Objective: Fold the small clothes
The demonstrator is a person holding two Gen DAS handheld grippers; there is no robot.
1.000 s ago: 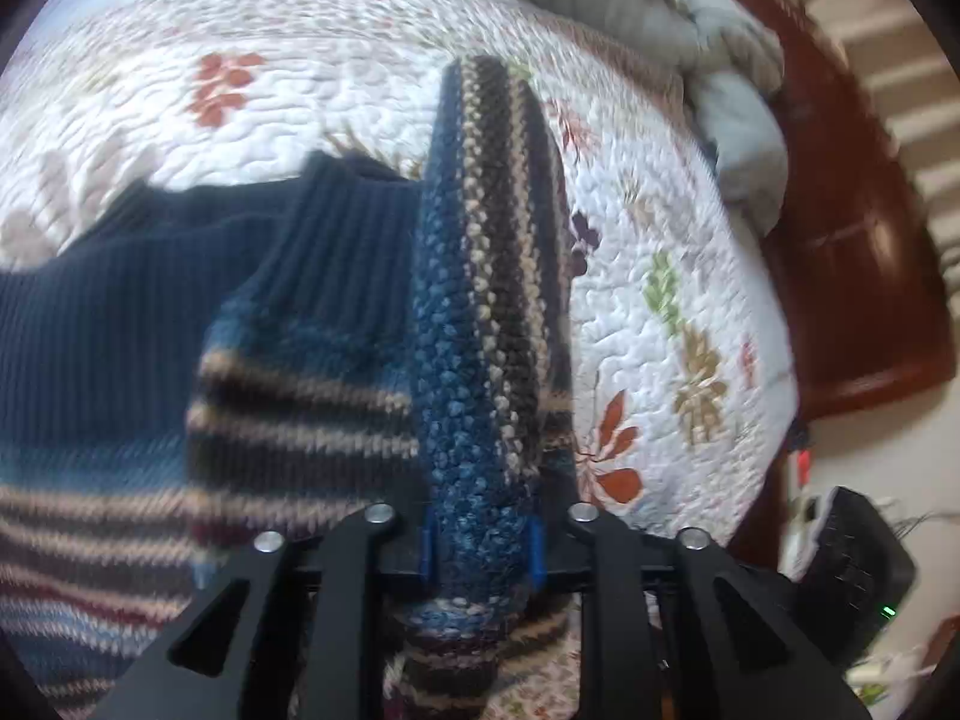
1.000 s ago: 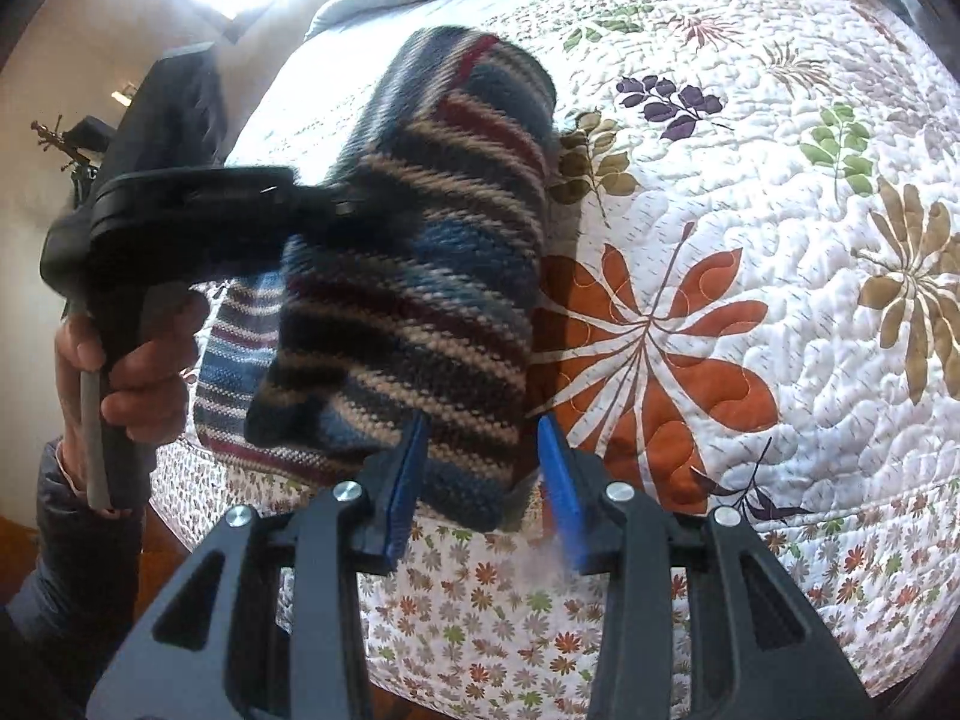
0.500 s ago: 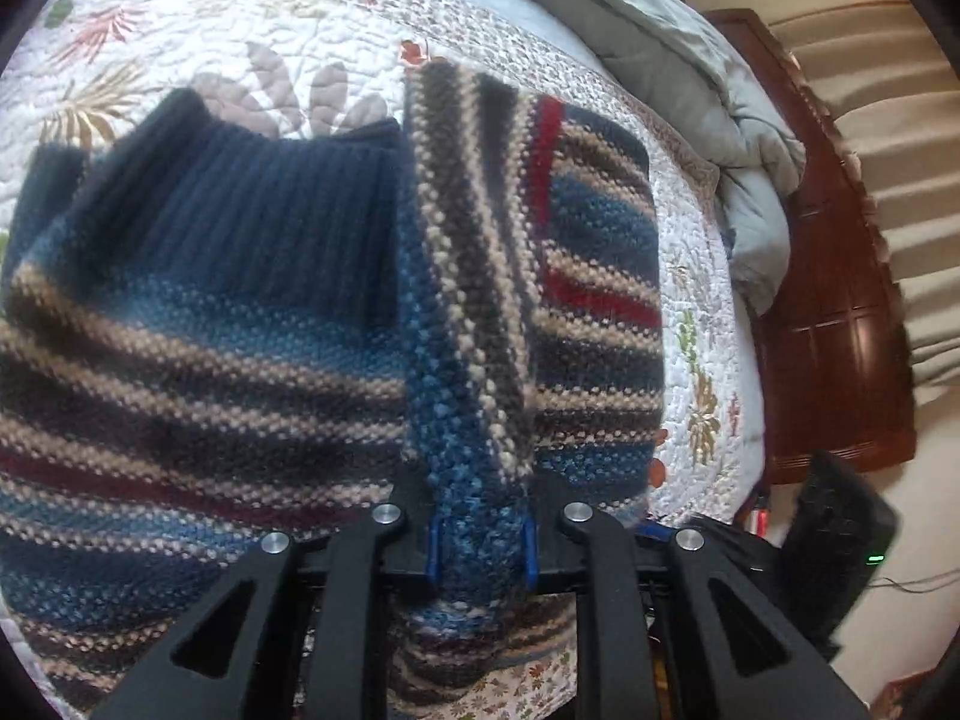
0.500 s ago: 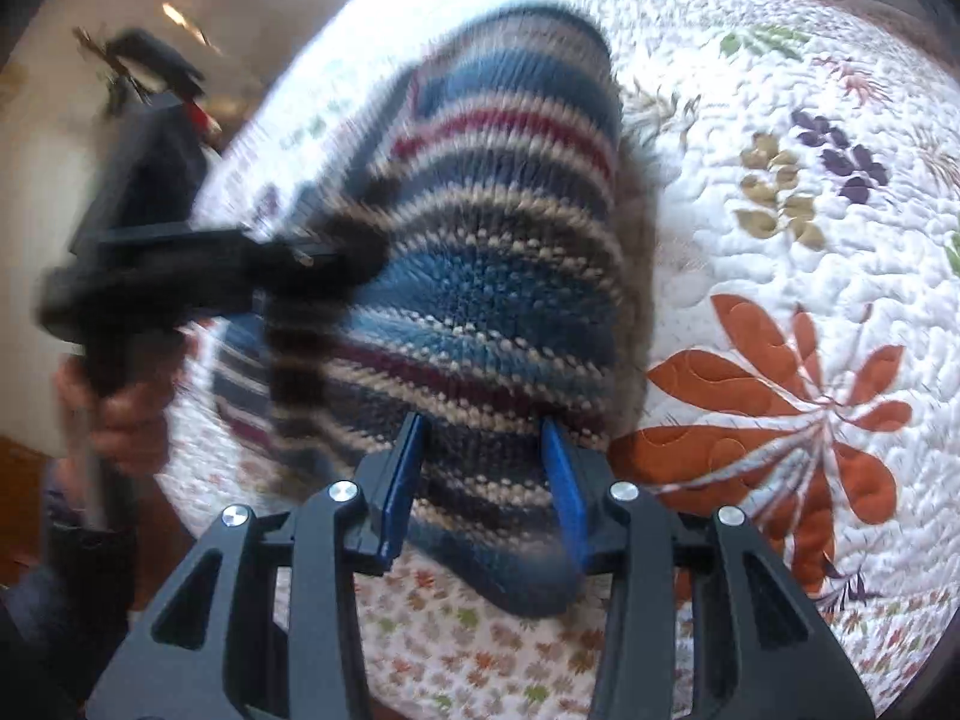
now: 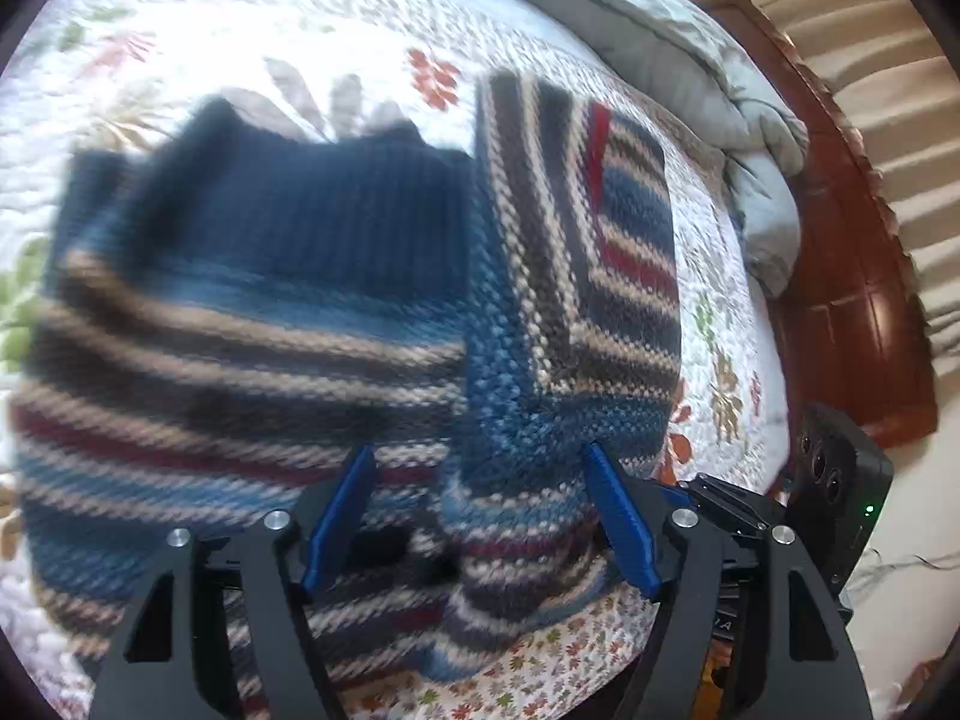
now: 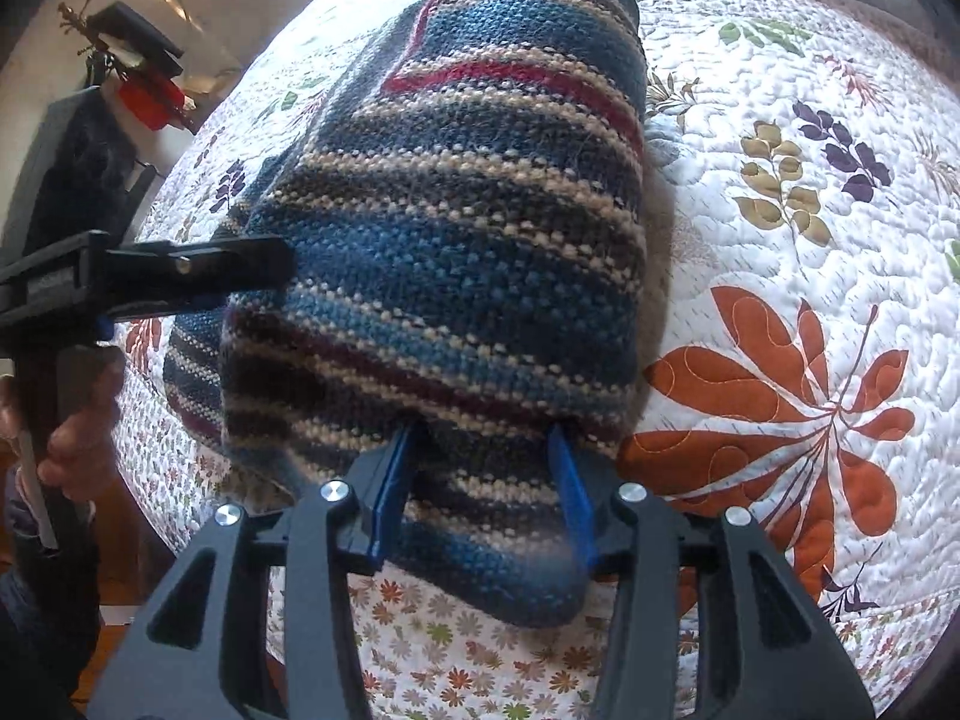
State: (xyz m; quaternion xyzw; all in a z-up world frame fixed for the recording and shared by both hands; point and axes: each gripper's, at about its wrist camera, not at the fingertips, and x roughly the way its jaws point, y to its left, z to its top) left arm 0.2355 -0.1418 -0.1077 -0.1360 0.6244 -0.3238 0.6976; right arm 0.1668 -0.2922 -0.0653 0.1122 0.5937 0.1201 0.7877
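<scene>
Two grippers meet at the striped blue, tan and red knitted sweater (image 5: pixel 372 330) lying on the flowery quilt (image 6: pixel 780 192): the left gripper (image 5: pixel 480 510) has just opened wide, dropping its fold, while the right gripper (image 6: pixel 483 492) has just loosened slightly, sweater edge between its jaws.

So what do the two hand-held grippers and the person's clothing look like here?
Each hand-held gripper, left and right, has angular matte-black plastic fingers with triangular cut-outs, silver round bolts and bright blue flat pads. The left one's grip carries a black box. A dark sleeve shows.
</scene>
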